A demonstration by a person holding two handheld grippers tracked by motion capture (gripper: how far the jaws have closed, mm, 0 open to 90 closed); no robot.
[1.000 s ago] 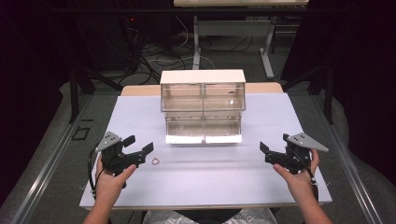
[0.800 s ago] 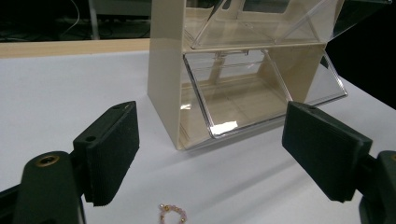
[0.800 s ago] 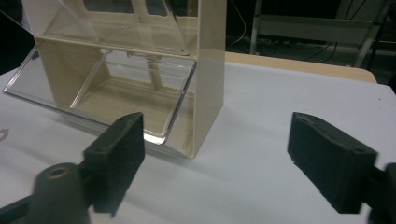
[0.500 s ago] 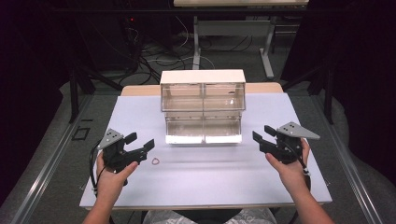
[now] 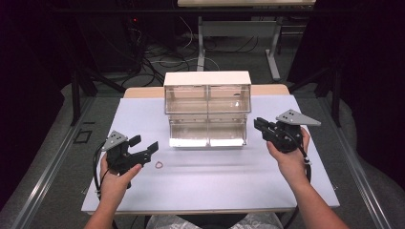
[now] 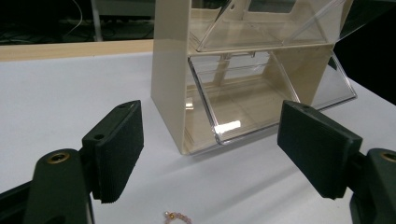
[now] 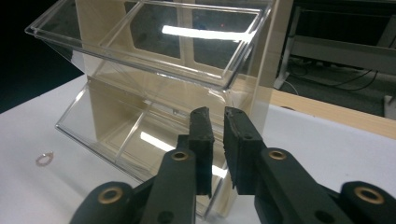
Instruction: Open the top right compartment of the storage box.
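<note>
A cream cabinet [image 5: 207, 78] with clear tilt-out bins stands at the middle of the white table [image 5: 215, 186]; its lower bins [image 5: 207, 132] lean open. A small pink bead ring [image 5: 159, 165] lies on the table just right of my left gripper [image 5: 144, 143]. That gripper is open and empty, its jaws having just closed in a little; the ring [image 6: 177, 217] lies low between its pads in the left gripper view. My right gripper [image 5: 258, 124] hovers beside the cabinet's right side. Its jaws [image 7: 218, 122] have just been closing and stand nearly together with nothing between them.
In the right gripper view the tilted clear bins [image 7: 140, 56] are close ahead, and the ring [image 7: 45, 159] lies far left. A wooden tabletop edge [image 5: 143, 91] runs behind the white sheet. Cables and desk legs [image 5: 200, 43] stand beyond the table.
The right hand has risen and moved in toward the cabinet's right side while its jaws went from wide open to nearly together. The left hand has stayed in place.
</note>
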